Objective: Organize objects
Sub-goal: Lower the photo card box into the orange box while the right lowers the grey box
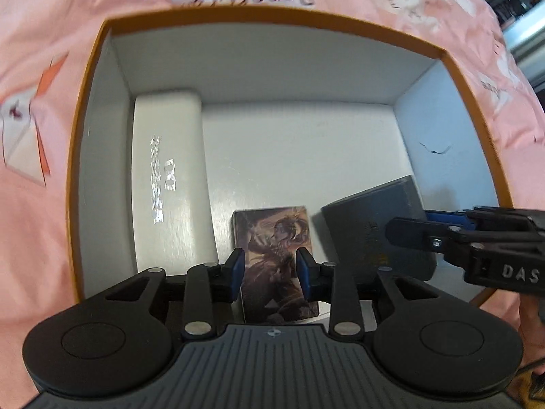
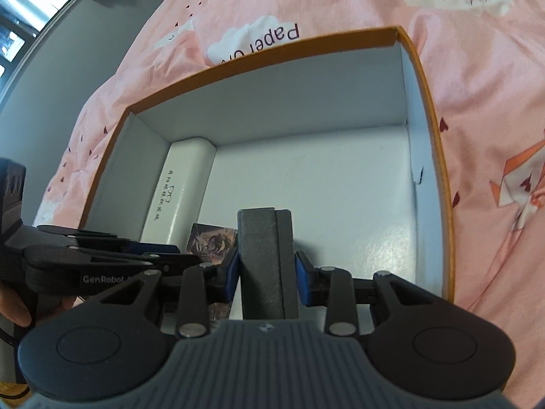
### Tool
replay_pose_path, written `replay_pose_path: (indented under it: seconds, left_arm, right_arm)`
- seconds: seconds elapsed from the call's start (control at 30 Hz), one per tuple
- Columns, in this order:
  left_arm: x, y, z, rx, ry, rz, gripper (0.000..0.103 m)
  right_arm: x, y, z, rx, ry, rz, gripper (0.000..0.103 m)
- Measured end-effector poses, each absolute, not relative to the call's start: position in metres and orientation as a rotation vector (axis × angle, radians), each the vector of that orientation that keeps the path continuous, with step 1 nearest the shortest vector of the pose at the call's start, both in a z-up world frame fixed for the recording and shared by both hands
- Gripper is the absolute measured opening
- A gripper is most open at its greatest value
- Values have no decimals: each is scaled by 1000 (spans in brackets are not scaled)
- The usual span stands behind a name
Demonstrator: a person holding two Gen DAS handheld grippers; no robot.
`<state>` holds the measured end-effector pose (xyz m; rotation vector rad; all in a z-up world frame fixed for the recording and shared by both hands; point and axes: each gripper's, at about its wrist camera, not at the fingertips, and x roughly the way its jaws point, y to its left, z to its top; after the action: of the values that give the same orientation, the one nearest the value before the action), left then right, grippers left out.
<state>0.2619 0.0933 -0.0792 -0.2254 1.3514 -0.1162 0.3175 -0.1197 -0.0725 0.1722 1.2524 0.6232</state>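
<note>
An open box with an orange rim [image 1: 272,17] [image 2: 272,51] and white inside lies on a pink bed. A long white case [image 1: 167,170] [image 2: 180,191] rests along its left wall. An illustrated card [image 1: 272,235] [image 2: 211,242] lies flat on the box floor. My left gripper [image 1: 271,271] [image 2: 167,255] stands open just over it, pads clear of its edges. My right gripper [image 2: 267,276] [image 1: 408,226] is shut on a dark grey textured box [image 2: 265,255] [image 1: 368,218], held tilted inside the orange box near its right wall.
Pink bedding with white cloud prints [image 1: 34,68] [image 2: 477,102] surrounds the box. The far half of the box floor [image 1: 299,143] is bare. A grey wall and a window [image 2: 41,51] show at upper left. A hand [image 2: 13,313] grips the left tool.
</note>
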Motion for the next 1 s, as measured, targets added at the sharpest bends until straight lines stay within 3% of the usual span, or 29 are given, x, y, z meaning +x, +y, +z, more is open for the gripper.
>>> replay_pose_path:
  seconds: [0.27, 0.4, 0.6, 0.73, 0.83, 1.0]
  left_arm:
    - [271, 80, -63, -79, 1198, -229, 36]
    - [286, 76, -73, -70, 1206, -245, 36]
    - [304, 64, -85, -62, 1246, -236, 36]
    - [306, 63, -95, -79, 1294, -233, 36]
    - [306, 64, -101, -80, 1332, -214, 30]
    - [305, 66, -102, -90, 1361, -207, 28]
  right_arm:
    - [324, -117, -87, 284, 1332, 619, 36]
    - [322, -108, -82, 155, 1312, 602, 40]
    - [314, -88, -79, -151, 1261, 598, 56]
    - [311, -82, -84, -253, 1253, 599, 58]
    - [314, -86, -84, -228, 1268, 608, 56]
    - [316, -89, -85, -208, 1277, 645, 35]
